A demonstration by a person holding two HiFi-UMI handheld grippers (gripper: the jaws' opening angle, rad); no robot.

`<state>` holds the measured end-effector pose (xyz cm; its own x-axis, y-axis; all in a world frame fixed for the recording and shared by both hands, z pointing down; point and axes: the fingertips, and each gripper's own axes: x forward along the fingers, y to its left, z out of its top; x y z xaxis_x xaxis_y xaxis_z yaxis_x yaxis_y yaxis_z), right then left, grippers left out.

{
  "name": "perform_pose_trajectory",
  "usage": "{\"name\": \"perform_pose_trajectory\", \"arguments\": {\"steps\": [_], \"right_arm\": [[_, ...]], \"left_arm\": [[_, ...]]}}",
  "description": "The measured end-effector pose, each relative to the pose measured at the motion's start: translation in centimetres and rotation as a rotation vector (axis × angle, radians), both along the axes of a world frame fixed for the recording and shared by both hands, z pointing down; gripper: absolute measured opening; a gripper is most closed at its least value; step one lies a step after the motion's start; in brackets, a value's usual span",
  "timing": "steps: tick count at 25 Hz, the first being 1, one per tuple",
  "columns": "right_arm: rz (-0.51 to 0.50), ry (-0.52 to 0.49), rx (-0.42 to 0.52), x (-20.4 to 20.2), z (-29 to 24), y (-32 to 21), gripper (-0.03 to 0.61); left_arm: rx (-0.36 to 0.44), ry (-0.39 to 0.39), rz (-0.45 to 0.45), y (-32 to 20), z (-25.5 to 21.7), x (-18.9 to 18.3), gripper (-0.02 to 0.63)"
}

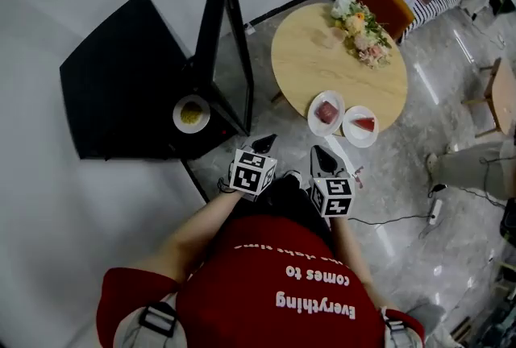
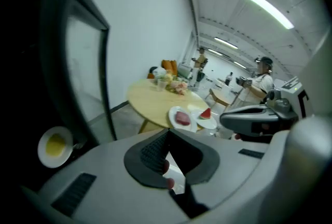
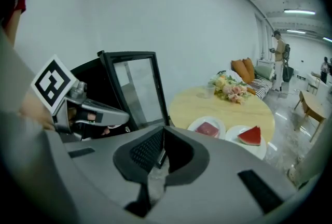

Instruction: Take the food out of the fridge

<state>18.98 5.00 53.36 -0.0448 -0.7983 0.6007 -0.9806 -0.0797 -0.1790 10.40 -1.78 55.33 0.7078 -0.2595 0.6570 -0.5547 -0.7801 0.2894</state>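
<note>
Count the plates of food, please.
3: meat plate and watermelon plate sit on the round table; a plate of yellow food is inside the open fridge. More may hide inside.

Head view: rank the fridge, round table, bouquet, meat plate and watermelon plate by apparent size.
1. Black fridge
2. Round wooden table
3. Flower bouquet
4. Plate of meat and plate of watermelon: they look about the same size, so I would not rank them.

We find the fridge door (image 1: pixel 232 48) standing wide open, between the opening and the round table (image 1: pixel 302 56); the way to the plate of yellow food (image 1: pixel 192 113) is unblocked (door edge just beside it); bare floor (image 1: pixel 262 125) lies ahead.
</note>
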Motion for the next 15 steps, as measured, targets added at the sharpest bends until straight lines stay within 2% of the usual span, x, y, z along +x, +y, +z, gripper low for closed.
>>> {"name": "perform_pose_trajectory", "arguments": {"steps": [4, 7, 11, 15], "right_arm": [[-0.096, -0.014, -0.028, -4.6, 0.7, -1.4, 0.011], [-0.191, -0.037, -0.062, -8.2, 1.7, -2.0, 0.011], [-0.316, -0.09, -0.115, -12.9, 3.5, -3.0, 0.011], [-0.398, -0.149, -0.154, -17.1, 5.1, -5.0, 0.011]], "left_arm": [[-0.062, -0.06, -0.268, -3.1, 2.2, -10.9, 0.008], [-0.068, -0.094, -0.408, -4.3, 3.1, -16.9, 0.008], [-0.064, -0.081, -0.52, -5.5, 3.5, -20.6, 0.007], [-0.057, -0.048, -0.616, -7.0, 4.1, -23.5, 0.008]]}}
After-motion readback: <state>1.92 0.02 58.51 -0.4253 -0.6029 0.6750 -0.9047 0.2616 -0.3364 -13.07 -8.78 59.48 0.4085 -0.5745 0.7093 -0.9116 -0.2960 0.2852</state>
